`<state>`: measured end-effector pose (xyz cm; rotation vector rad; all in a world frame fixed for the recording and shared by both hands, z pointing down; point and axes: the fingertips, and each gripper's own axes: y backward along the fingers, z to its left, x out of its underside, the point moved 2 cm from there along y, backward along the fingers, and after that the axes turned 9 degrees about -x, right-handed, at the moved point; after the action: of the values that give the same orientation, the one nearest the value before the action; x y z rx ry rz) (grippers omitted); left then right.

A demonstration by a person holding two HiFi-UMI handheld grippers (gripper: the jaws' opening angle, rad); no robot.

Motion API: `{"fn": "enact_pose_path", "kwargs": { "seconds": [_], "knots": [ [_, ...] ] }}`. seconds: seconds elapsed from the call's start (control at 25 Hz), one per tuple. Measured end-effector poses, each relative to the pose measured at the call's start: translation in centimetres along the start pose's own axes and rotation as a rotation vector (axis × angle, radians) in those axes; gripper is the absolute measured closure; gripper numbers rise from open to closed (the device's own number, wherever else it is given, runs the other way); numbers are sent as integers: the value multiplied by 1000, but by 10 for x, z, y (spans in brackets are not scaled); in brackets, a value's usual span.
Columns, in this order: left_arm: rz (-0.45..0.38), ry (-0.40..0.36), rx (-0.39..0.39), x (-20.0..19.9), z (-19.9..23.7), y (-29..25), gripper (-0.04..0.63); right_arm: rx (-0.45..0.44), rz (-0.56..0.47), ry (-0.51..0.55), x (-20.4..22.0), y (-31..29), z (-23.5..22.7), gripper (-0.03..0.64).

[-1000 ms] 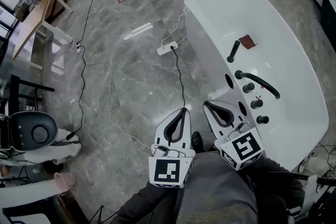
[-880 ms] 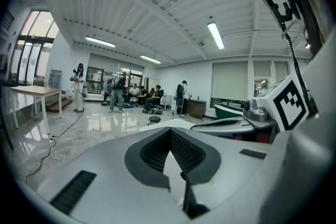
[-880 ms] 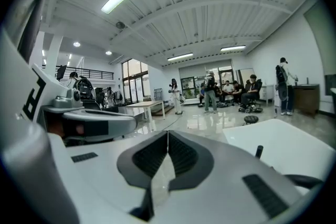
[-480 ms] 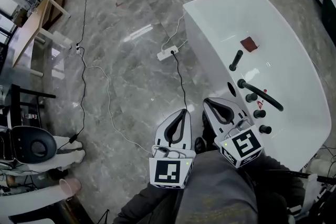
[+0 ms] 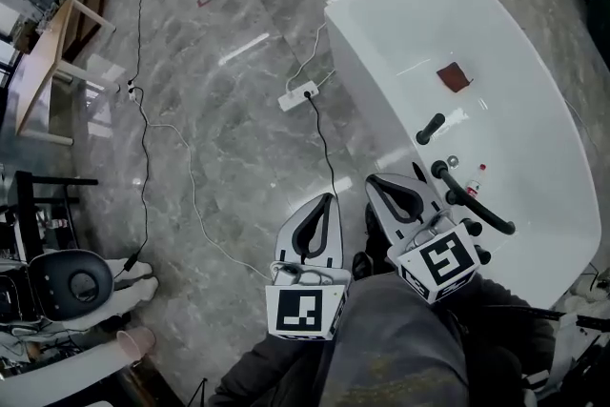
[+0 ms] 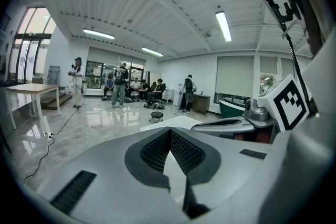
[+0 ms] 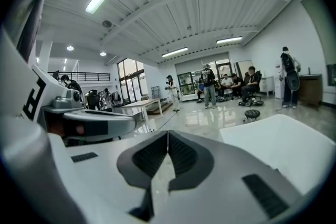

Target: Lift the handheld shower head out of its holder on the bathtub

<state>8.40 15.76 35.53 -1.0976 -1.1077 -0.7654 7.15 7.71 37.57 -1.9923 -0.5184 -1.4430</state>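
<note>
The black handheld shower head [image 5: 431, 129] stands tilted in its holder on the near rim of the white bathtub [image 5: 534, 138]. Just this side of it are a long black spout [image 5: 474, 201] and black knobs [image 5: 474, 228]. My right gripper [image 5: 373, 181] is shut and empty, held low beside the tub's outer wall, short of the shower head. My left gripper [image 5: 331, 198] is shut too, over the floor just left of it. The left gripper view shows jaws closed [image 6: 169, 131] with the tub rim [image 6: 176, 121] ahead. The right gripper [image 7: 168, 134] likewise has nothing in it.
A power strip [image 5: 297, 95] and cables [image 5: 191, 186] lie on the grey marble floor left of the tub. A wooden table [image 5: 57, 52] stands far left, a black chair [image 5: 74, 284] at lower left. A reddish square [image 5: 455, 76] lies inside the tub. People [image 6: 121, 84] stand far off.
Both grippers and I have moved toward the tub. The shower head and fittings now sit closer to the right gripper. Both grippers stay shut.
</note>
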Motion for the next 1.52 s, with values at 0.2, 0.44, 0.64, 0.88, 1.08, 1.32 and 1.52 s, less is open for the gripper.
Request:
{"fn": "enact_pose_path", "kwargs": {
  "seconds": [0.2,0.44,0.64,0.88,1.08,1.32,1.52],
  "knots": [
    [21,-3,-4,-7,-5,-40,594,-11,12,-23,-4,-12,-36,612],
    [-12,-21,-20,-32,-10,-66,594,-17,-32,-2,-30,-18,-64,612],
    [-6,-39,1,-33,-17,-86,594,-5,-55,-9,-33,-21,-84,612],
    [17,-52,96,-34,-23,-126,594,80,-51,-42,-30,-26,-116,612],
    [-1,-89,240,-50,-30,-173,594,209,-78,-48,-44,-36,-152,612],
    [-19,-141,414,-76,-7,-221,594,383,-114,-77,-63,-66,-174,612],
    [-15,-153,500,-86,18,-250,594,462,-110,-77,-75,-98,-179,612]
  ]
}}
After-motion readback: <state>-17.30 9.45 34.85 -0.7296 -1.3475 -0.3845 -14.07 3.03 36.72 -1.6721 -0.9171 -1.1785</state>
